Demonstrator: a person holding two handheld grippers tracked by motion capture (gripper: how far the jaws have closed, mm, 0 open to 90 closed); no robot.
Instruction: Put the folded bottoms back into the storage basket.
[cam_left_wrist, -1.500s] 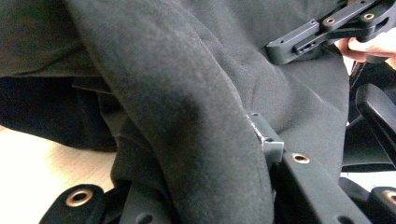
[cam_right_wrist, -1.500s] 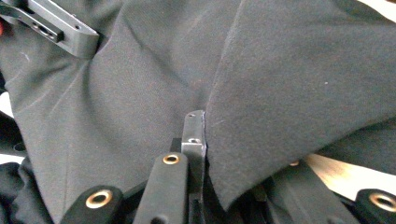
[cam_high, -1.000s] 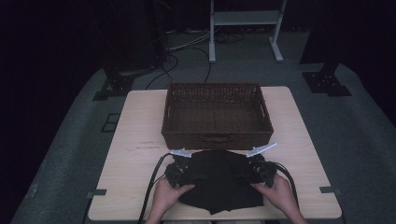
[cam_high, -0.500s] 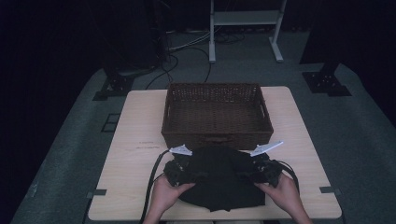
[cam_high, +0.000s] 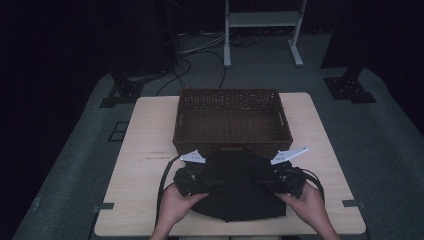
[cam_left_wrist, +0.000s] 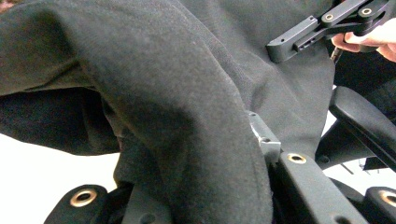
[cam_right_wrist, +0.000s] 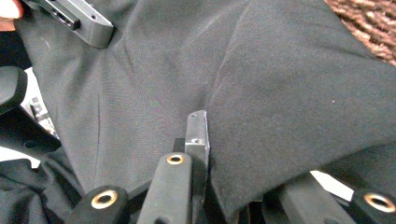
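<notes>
A black cloth (cam_high: 235, 187) hangs between my two grippers just in front of a brown wicker basket (cam_high: 231, 107), lifted a little off the table. My left gripper (cam_high: 192, 176) is shut on the cloth's left side, and my right gripper (cam_high: 284, 179) is shut on its right side. In the left gripper view the black cloth (cam_left_wrist: 177, 84) drapes over the left gripper (cam_left_wrist: 243, 149) and hides one jaw. In the right gripper view the right gripper (cam_right_wrist: 198, 135) pinches a fold of the black cloth (cam_right_wrist: 289, 102), with the basket (cam_right_wrist: 369, 21) at the top right corner.
The light wooden table (cam_high: 145, 135) has bare strips on both sides of the basket. Beyond it stand a white metal frame (cam_high: 262, 22) and cables on the dark floor. Black stand feet (cam_high: 350, 90) rest to the right of the table.
Both hands have risen together with the cloth gripped between them. The cloth's far edge now reaches up against the basket's near wall.
</notes>
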